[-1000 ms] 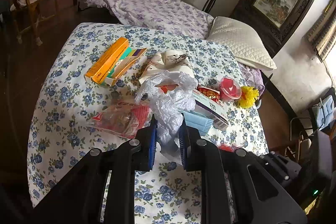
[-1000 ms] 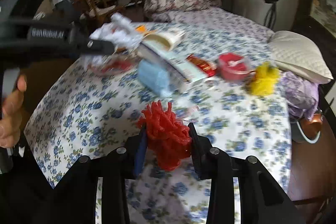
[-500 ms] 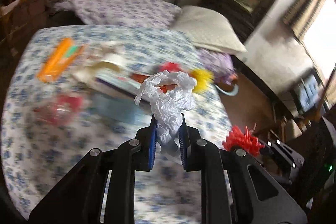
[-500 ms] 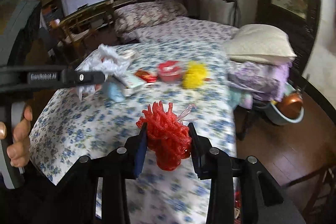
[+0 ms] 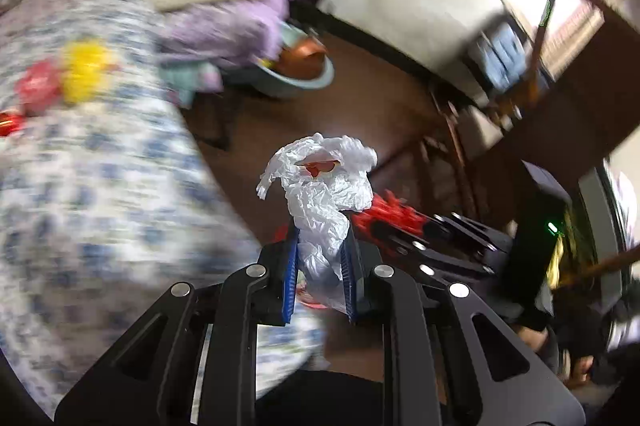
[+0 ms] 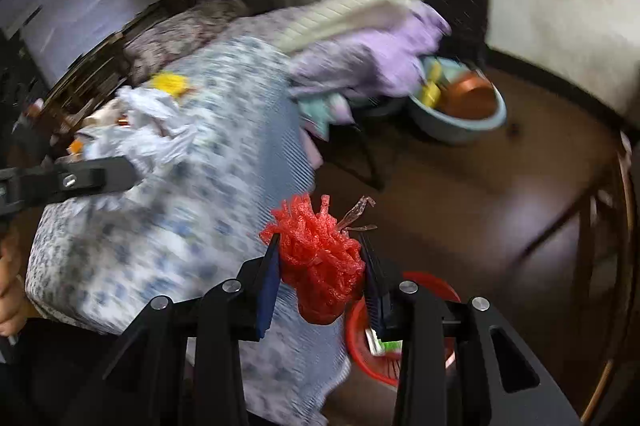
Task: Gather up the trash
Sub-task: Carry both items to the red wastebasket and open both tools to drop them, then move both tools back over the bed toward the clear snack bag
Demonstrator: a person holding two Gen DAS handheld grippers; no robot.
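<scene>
My left gripper (image 5: 320,262) is shut on a crumpled white plastic bag (image 5: 324,186) with something orange-red showing in its folds. It hangs past the bed's corner, over dark wooden floor. My right gripper (image 6: 320,266) is shut on a bunch of red foam netting (image 6: 320,258) with a bit of clear wrapper beside it. Below it, on the floor by the bed's corner, stands a red basket (image 6: 400,358) with some trash inside. In the right wrist view the left gripper with the white bag (image 6: 152,130) shows at the left; in the left wrist view the red netting (image 5: 388,214) shows behind the bag.
The bed with its blue-flowered sheet (image 6: 168,226) fills the left, blurred; a yellow item (image 5: 84,70) and a red one (image 5: 36,90) lie on it. A pale blue basin (image 6: 460,122) holding a copper bowl sits on the floor beyond. Chair legs (image 5: 452,146) stand at the right.
Both grippers swung right off the bed toward its corner, each keeping its load. The trash on the bed slid out of view to the left; the floor and red basket came into view.
</scene>
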